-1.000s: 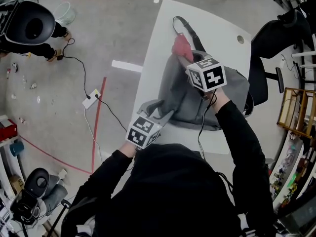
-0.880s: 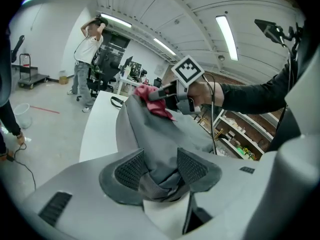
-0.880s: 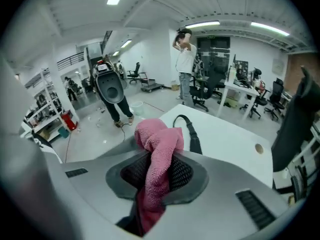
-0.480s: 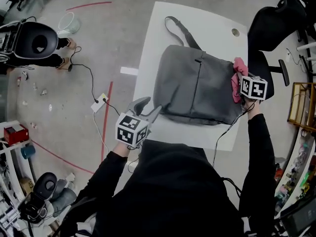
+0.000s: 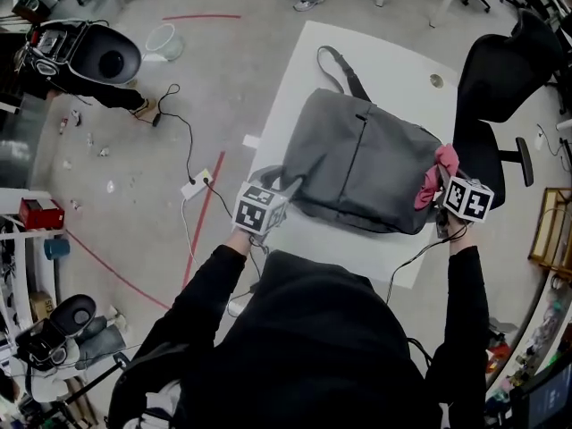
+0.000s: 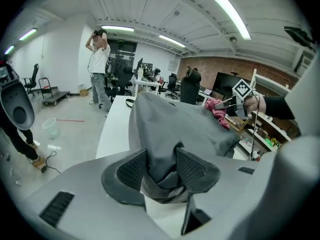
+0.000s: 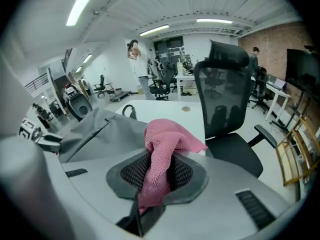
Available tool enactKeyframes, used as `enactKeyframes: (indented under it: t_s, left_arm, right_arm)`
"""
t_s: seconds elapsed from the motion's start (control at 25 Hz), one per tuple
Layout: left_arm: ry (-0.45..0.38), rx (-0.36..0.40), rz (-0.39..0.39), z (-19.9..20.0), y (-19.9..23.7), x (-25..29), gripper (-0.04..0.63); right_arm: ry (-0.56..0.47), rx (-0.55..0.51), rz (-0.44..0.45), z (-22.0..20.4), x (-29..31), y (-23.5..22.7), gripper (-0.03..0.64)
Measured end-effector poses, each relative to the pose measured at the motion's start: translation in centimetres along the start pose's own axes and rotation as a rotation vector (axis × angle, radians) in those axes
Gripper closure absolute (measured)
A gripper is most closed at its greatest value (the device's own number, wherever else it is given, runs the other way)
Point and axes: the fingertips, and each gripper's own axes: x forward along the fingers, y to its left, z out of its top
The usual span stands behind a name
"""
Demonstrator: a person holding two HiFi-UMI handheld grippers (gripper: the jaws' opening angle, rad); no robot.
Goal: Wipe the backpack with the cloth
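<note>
**Cloth carried from strap end to right edge of backpack**

Right gripper [image 5: 443, 184] has swung wide since a second ago: it was up by the strap [image 5: 335, 65] and now sits at the right edge of the backpack [image 5: 366, 164], on the side nearest the office chair [image 5: 500, 70]. Its jaws are clamped on the pink cloth [image 5: 435, 175], which bunches out above the pads in the right gripper view and rests against the bag's side.

Left gripper [image 5: 284, 191] has hardly shifted. It pinches a fold of grey fabric at the backpack's near left corner, and its jaws have just been closing a little further on it. The bag lies flat on the white table [image 5: 393, 70], strap pointing away.

Progress, as judged: one sweep across the top face looks done and the cloth has reached the edge. The left half and near margin likely remain. Whether the fabric is any cleaner cannot be told.
</note>
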Motion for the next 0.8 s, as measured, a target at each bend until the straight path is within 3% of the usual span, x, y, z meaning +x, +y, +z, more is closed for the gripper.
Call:
enactKeyframes:
  t_s: [0.12,0.28,0.4,0.56,0.68,0.76,0.8]
  left_arm:
    - [-0.004,-0.032,0.046,-0.6,-0.5,-0.5,0.424]
    - [0.020,-0.071,0.113,-1.6,-2.5,-0.2,0.440]
    - [0.025,-0.059,0.161,-2.7,-4.6,-0.2,0.440]
    - [0.024,-0.089,0.191,-4.2,-6.8,-0.8,0.440]
    - [0.043,-0.070,0.180,-4.9,-8.1,-1.1,0.439]
    - [-0.017,0.019,0.152,-3.9,-8.9,-2.3,0.429]
    - [-0.081,0.119,0.140,-2.8,-9.4,-3.4,0.396]
  right_arm:
    - [0.036,-0.087,0.149,-3.0,-1.2,6.1,0.537]
    - [0.007,-0.192,0.369,-6.9,-4.3,14.7,0.537]
    - [-0.022,-0.183,0.452,-9.4,-7.1,16.3,0.537]
    - [-0.036,-0.063,0.437,-12.8,-9.8,12.8,0.537]
    - [-0.111,0.033,0.331,-13.1,-11.4,7.8,0.538]
    - [-0.173,0.092,0.259,-12.5,-12.5,4.5,0.538]
    - [-0.202,0.119,0.235,-12.1,-13.1,3.2,0.538]
